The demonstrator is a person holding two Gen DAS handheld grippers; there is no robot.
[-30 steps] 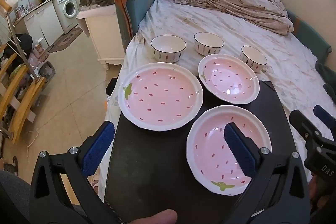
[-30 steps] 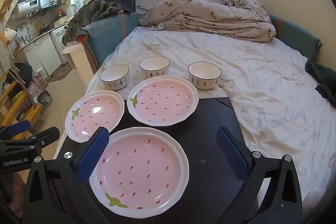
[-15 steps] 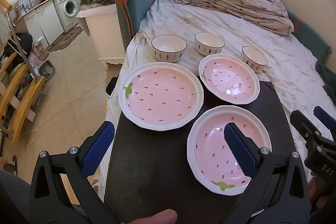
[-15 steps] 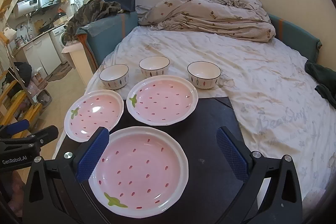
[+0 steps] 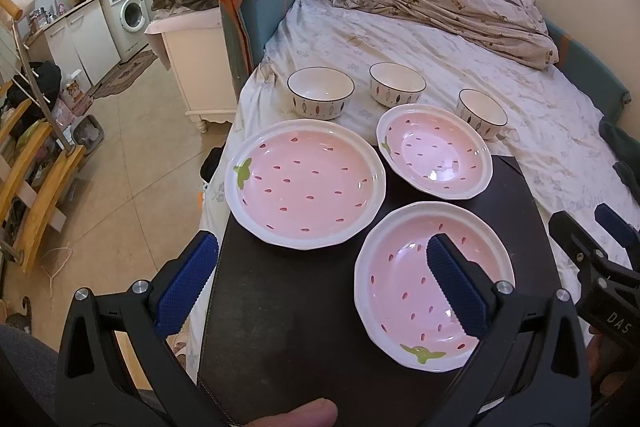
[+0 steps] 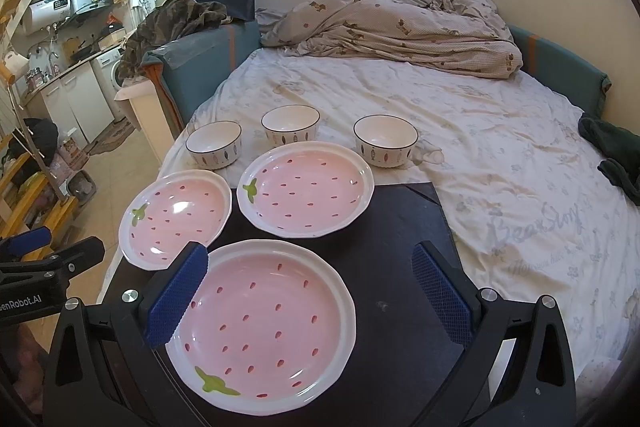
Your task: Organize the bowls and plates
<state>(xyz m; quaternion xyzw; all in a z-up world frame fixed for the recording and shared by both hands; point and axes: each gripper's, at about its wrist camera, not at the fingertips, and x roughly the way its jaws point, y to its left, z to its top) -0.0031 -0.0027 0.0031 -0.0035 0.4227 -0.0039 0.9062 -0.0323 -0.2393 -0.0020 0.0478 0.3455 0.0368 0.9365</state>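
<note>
Sitting on bed (image 6: 500, 155): black board (image 6: 400, 267); hovering over pink plates (image 6: 260, 331), left hand-held gripper (image 5: 320, 283) and right hand-held gripper (image 6: 308, 291), both gaping wide, gripping nothing.

Three strawberry plates (image 6: 264, 331) sit on the black board (image 6: 400, 315), which lies on the bed (image 6: 480, 155); three bowls (image 6: 291, 126) are lined up right behind them.

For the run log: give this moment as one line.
left tool open | right tool open | plates three, unstacked | bowls three, on bed | nothing held
</note>
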